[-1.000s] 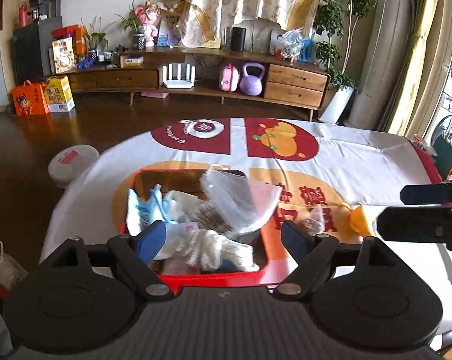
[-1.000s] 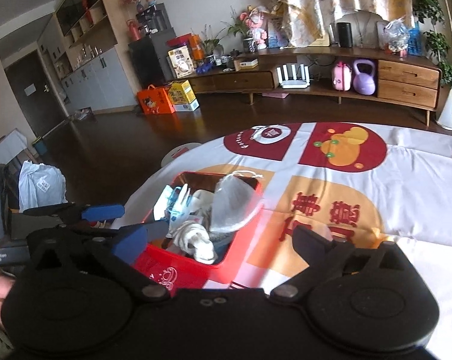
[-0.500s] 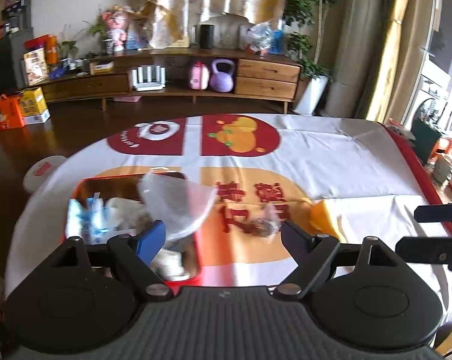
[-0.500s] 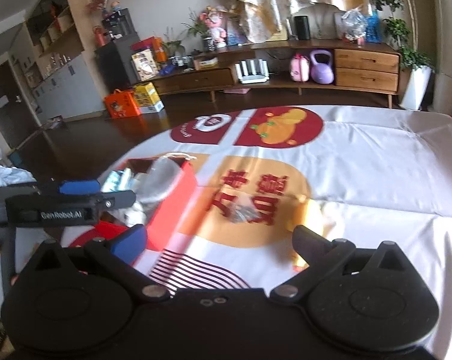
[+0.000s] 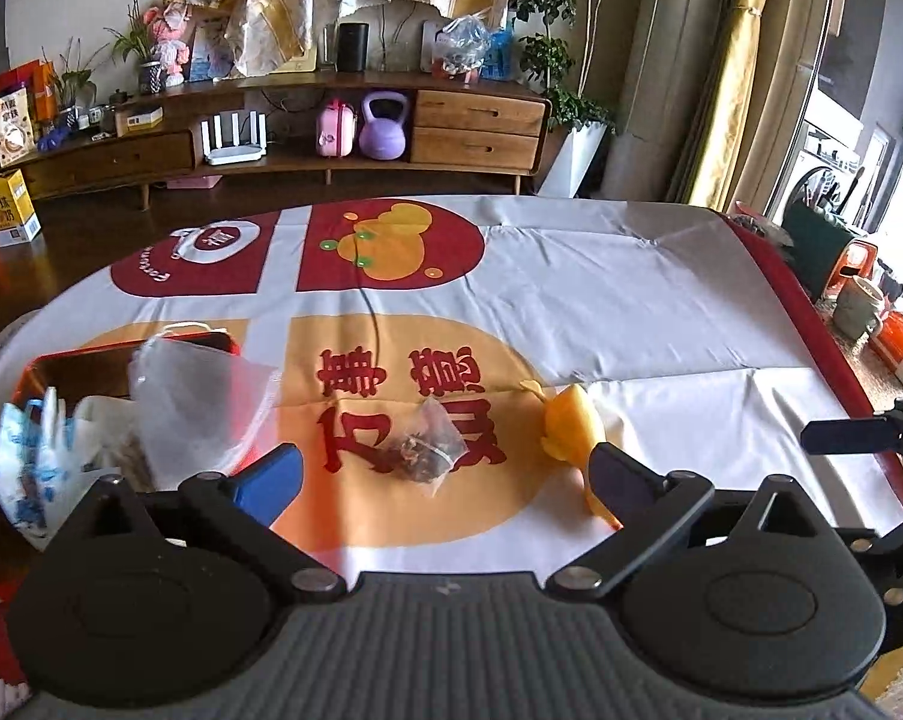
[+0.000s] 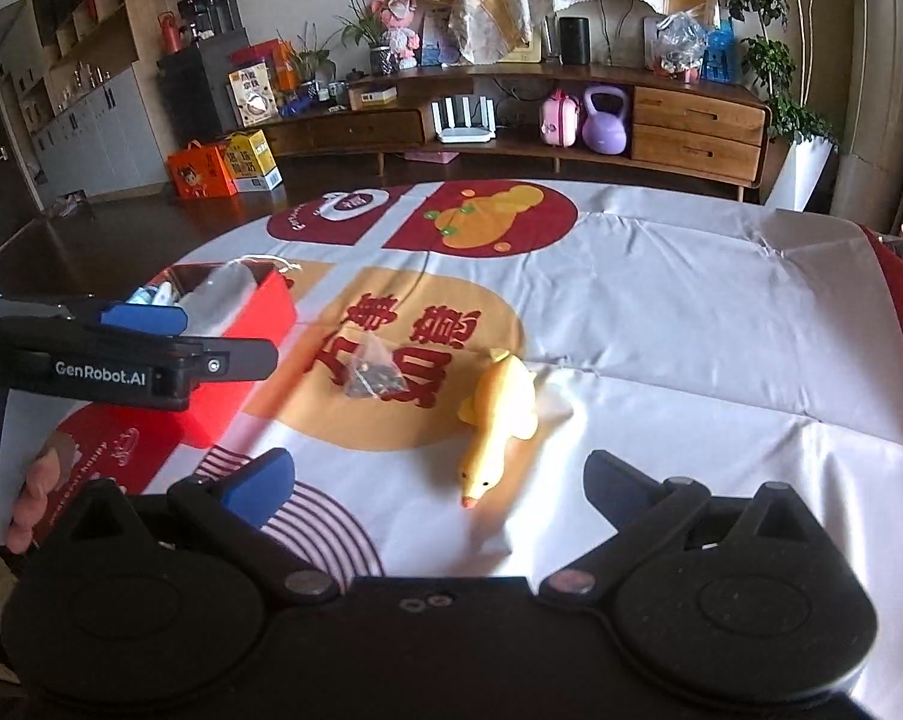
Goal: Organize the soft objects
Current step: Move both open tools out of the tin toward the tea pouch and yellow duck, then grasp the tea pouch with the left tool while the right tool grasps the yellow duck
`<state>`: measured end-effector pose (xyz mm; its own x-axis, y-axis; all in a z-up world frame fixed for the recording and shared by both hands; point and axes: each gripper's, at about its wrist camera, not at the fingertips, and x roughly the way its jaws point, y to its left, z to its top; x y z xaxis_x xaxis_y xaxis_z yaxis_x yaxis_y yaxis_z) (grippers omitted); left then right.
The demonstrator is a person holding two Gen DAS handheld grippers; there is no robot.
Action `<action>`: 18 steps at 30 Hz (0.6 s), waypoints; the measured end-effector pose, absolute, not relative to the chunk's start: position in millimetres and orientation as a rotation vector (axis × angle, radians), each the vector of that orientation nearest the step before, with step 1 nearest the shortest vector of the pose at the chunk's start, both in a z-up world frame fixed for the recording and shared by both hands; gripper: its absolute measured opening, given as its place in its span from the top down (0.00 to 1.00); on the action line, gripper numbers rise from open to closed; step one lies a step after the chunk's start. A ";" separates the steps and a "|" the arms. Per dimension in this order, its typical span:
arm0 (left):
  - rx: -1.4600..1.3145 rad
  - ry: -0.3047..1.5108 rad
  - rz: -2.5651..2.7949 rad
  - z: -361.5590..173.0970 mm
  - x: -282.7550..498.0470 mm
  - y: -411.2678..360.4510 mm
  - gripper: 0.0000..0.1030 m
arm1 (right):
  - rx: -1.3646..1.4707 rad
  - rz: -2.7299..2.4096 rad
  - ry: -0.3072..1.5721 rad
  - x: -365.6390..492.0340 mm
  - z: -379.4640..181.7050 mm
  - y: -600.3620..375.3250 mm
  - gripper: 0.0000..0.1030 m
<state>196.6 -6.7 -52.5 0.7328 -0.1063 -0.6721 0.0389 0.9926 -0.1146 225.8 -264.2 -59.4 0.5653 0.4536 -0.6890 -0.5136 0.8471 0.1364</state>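
Observation:
A small clear bag of dried bits (image 5: 428, 445) lies on the printed tablecloth (image 5: 631, 312), just ahead of my left gripper (image 5: 442, 474). Its jaws are opening wide and nothing is pressed between them. A yellow plush duck (image 5: 571, 427) lies to the right of the bag. In the right wrist view the duck (image 6: 502, 414) lies head toward me, just ahead of my open, empty right gripper (image 6: 438, 486). The small bag (image 6: 370, 373) is further left. A red box (image 5: 37, 367) at the left holds a mesh pouch (image 5: 193, 397), a blue-white packet (image 5: 25, 468) and other soft things.
My left gripper (image 6: 229, 339) reaches in from the left over the red box (image 6: 259, 307), with a person's hand (image 6: 31, 498) below it. The table's red edge (image 5: 811, 324) runs down the right, with a mug (image 5: 859, 307) beyond. A wooden cabinet (image 5: 475, 126) stands behind.
Both grippers have swung right, away from the red box, and now face the small bag and the duck. The left gripper's fingers stand wider apart than before.

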 end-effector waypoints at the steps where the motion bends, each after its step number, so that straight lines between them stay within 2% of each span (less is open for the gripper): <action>1: -0.099 0.746 -0.080 -55.0 200.3 -8.3 0.01 | -0.081 0.569 0.791 230.4 -62.3 -264.2 0.00; 10: -0.045 0.817 -0.090 -90.0 241.9 -25.8 0.01 | -0.103 0.566 0.840 266.4 -91.6 -254.1 0.02; 18: -0.057 0.875 -0.048 -122.5 272.3 -26.5 0.01 | -0.120 0.548 0.883 300.2 -119.2 -242.6 0.09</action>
<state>272.3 -26.5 -122.5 0.6401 -0.0650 -0.7655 0.0183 0.9974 -0.0694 300.2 -242.6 -119.2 0.5077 0.4050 -0.7604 -0.5014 0.8567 0.1216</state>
